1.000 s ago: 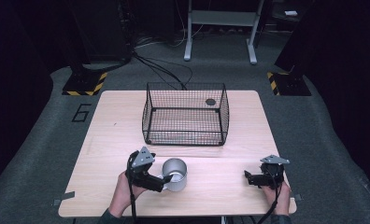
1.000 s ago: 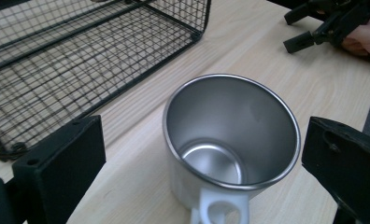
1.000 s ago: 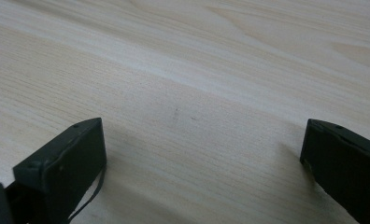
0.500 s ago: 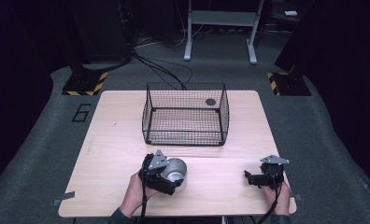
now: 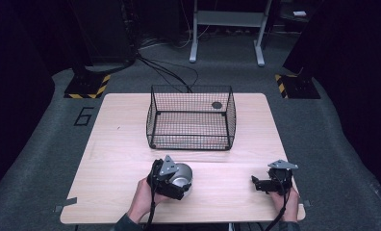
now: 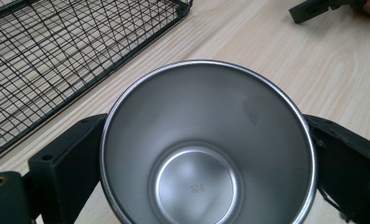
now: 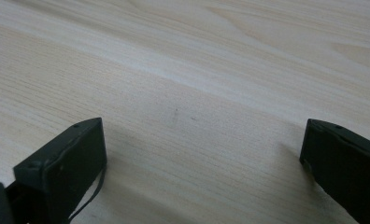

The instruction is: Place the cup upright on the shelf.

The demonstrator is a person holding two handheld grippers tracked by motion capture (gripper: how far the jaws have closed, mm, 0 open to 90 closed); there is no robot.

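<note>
The left hand-held gripper sits near the front edge of the tabletop, its two black jaws pressed against opposite sides of a steel cup, gripping it. The left gripper view looks straight into the cup's empty, shiny interior, a detail the high view hides; there the cup shows partly under the gripper's grey plate. The left hand reaches in from the bottom edge, angled toward the wire basket standing mid-table just beyond. The right hand-held gripper rests low at the front right, well apart, its jaws spread wide over bare wood, holding nothing.
</note>
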